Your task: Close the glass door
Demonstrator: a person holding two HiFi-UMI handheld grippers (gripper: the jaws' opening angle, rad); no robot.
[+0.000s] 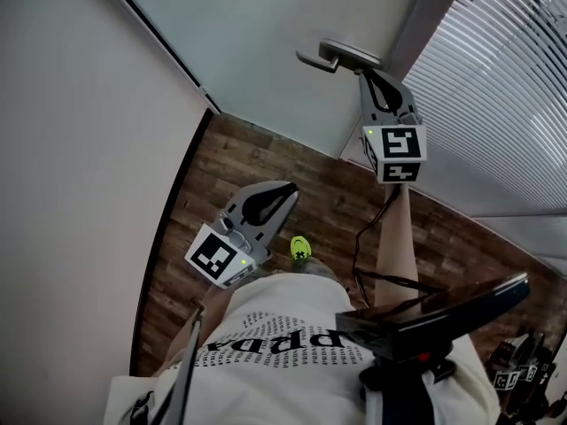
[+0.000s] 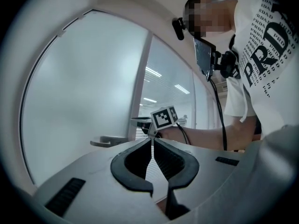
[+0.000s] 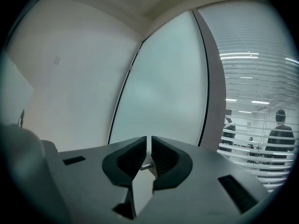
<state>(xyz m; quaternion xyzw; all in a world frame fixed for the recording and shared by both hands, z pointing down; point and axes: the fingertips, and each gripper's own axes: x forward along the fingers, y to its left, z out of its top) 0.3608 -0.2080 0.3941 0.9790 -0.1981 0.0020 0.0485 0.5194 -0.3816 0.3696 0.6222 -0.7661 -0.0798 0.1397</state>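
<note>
Two grippers, one door, one handle; the left gripper [image 1: 285, 191] has its dark ribbed jaws pressed together on nothing; ahead of it stands the smooth frosted glass door [image 1: 266, 42]; the right gripper [image 1: 364, 72] is clamped on the curved metal handle [image 1: 341, 56]; slatted blinds [image 1: 505, 96] hang to its right.

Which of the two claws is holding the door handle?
The right claw, raised to the frosted glass door, is closed on the metal door handle. The left claw is held back from the door, shut and empty.
</note>
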